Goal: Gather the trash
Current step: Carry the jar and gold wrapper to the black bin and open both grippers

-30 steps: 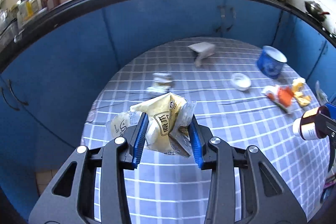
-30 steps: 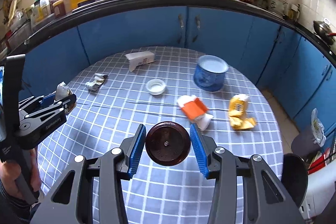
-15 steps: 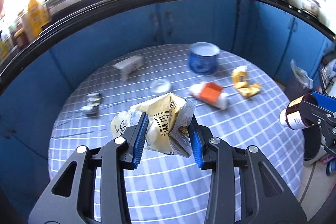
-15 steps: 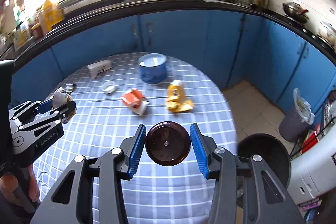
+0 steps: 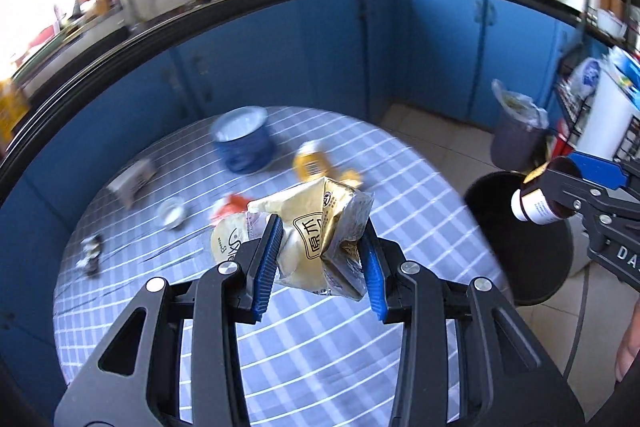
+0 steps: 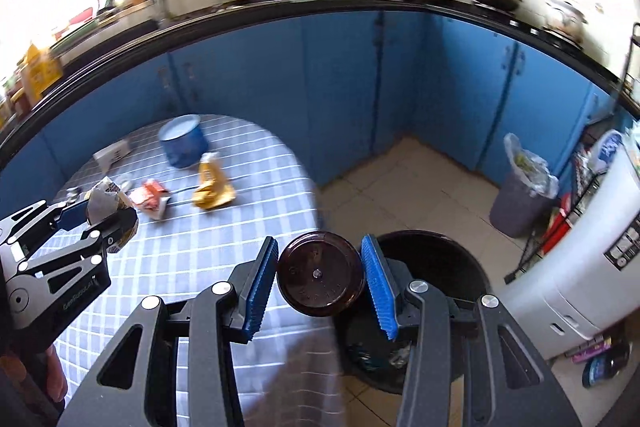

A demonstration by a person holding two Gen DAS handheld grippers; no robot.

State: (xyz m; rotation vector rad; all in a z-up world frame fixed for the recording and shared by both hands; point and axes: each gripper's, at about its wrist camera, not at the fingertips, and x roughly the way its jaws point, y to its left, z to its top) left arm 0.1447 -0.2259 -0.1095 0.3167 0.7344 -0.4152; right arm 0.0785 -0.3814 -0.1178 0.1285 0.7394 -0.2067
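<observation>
**Onlooker 1:** Trash filled both pairs of fingers. The left gripper (image 5: 320,261) was clamped on a crumpled yellow snack bag (image 5: 316,239), squeezed at its middle so the loose ends stuck out above the pads. The right gripper (image 6: 320,281) pinched a brown bottle (image 6: 320,279) by its sides, its round end facing the camera.

**Onlooker 2:** Why carried like that?

**Onlooker 1:** My guess: one trip for two pieces. The black bin (image 6: 432,255) stood on the floor just past the surface (image 6: 200,259), and the bottle hung near its rim, at about five o'clock from the table's middle.

**Onlooker 2:** And what stayed behind?

**Onlooker 1:** A blue bowl (image 6: 182,143) at twelve o'clock, a yellow wrapper (image 6: 212,187) and an orange-white packet (image 6: 150,201) nearer the centre, a white carton (image 6: 114,155) toward ten.

**Onlooker 2:** Anything unclear?

**Onlooker 1:** Plenty. The surface was smeared by blur, so the small scraps at nine o'clock couldn't be identified. The right gripper covered much of the bin's mouth, leaving its contents hard to make out. The bottle's label showed only sideways, unreadable.
</observation>
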